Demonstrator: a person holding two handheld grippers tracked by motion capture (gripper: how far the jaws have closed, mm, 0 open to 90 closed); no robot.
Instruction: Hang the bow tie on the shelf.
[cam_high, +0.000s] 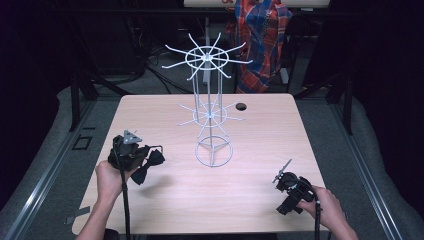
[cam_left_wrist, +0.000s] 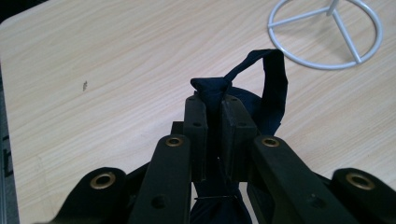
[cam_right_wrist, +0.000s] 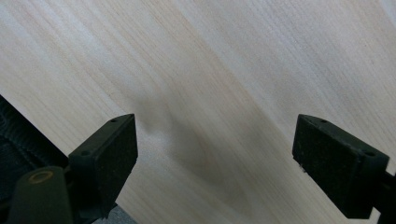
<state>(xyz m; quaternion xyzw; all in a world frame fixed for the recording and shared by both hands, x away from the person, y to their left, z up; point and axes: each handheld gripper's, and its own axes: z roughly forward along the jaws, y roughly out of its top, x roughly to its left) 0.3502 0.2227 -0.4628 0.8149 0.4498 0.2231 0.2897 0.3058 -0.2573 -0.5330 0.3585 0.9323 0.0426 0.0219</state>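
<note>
A dark navy bow tie (cam_high: 151, 161) hangs from my left gripper (cam_high: 144, 158) at the table's left front, just above the wood. In the left gripper view my left gripper (cam_left_wrist: 215, 105) is shut on the bow tie's knot (cam_left_wrist: 211, 86), and the strap loops up to the right. A white wire rack (cam_high: 209, 110) with two tiers of hooked arms stands mid-table, its base ring (cam_left_wrist: 344, 36) ahead and to the right of the tie. My right gripper (cam_high: 287, 183) is low over the right front of the table. In its own view my right gripper (cam_right_wrist: 215, 154) is wide open over bare wood.
The light wooden table (cam_high: 250, 210) has a round cable hole (cam_high: 241, 106) behind the rack. A plaid cloth (cam_high: 260, 35) hangs beyond the far edge. The table's edge and dark floor (cam_right_wrist: 18, 140) lie close to the right gripper's left jaw.
</note>
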